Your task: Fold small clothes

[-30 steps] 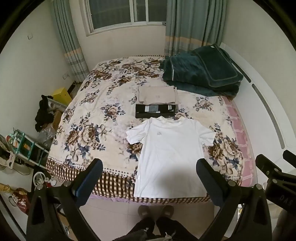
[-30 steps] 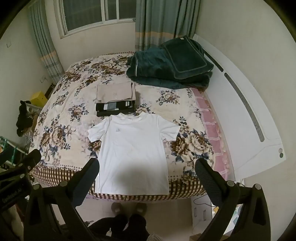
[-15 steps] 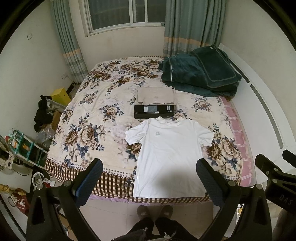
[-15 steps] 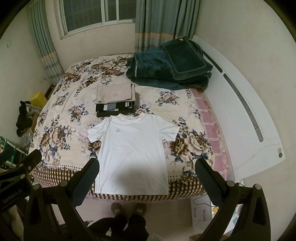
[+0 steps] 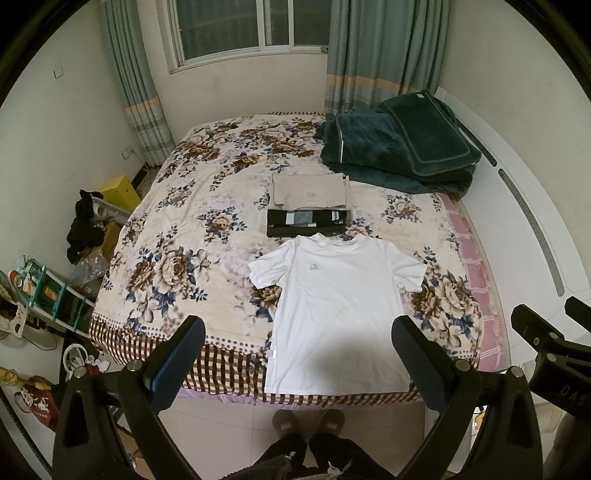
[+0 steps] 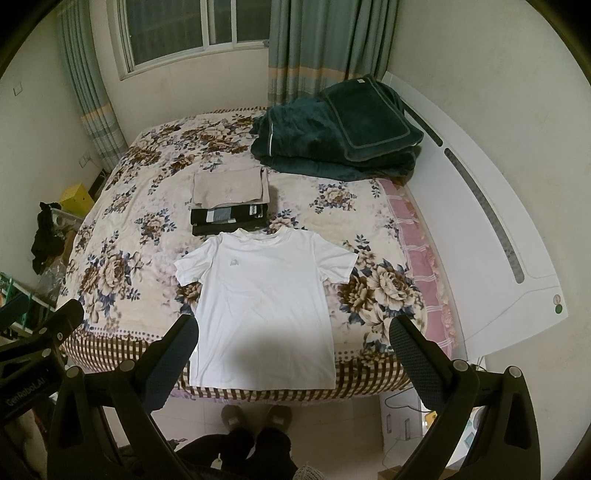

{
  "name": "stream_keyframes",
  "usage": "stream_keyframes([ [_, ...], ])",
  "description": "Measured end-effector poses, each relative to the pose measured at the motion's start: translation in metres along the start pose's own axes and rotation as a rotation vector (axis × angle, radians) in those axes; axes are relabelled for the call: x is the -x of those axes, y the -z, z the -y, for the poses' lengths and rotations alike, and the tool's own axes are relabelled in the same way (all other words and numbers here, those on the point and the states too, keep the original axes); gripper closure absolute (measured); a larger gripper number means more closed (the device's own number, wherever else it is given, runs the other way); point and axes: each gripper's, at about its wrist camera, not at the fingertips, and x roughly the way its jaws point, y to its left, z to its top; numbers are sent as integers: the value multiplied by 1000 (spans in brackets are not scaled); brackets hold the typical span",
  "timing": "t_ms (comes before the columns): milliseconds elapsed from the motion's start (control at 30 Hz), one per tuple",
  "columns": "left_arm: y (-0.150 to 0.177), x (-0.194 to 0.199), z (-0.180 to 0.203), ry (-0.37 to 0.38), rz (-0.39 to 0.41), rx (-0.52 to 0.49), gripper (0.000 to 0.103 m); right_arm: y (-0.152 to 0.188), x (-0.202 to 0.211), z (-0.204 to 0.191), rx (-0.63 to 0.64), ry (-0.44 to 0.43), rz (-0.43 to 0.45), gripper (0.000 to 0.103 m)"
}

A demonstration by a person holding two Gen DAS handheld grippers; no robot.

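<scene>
Both your grippers, left (image 5: 297,349) and right (image 6: 293,349), gaped wide, empty; white T-shirt (image 5: 338,314) lay flat lengthwise, collar toward the window (image 5: 251,27), hem nearest you, logo unreadable.

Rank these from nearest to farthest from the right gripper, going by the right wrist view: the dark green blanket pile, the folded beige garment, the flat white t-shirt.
From the right gripper:
1. Flat white t-shirt, spread at the bed's near edge.
2. Folded beige garment, mid-bed, just beyond the shirt's collar.
3. Dark green blanket pile, far right by the curtains.
</scene>
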Motion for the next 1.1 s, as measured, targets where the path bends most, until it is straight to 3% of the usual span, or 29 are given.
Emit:
stream_keyframes([
  [1100, 2, 1, 0, 6, 5, 2, 0, -2, 1, -5, 1, 0, 5, 0],
])
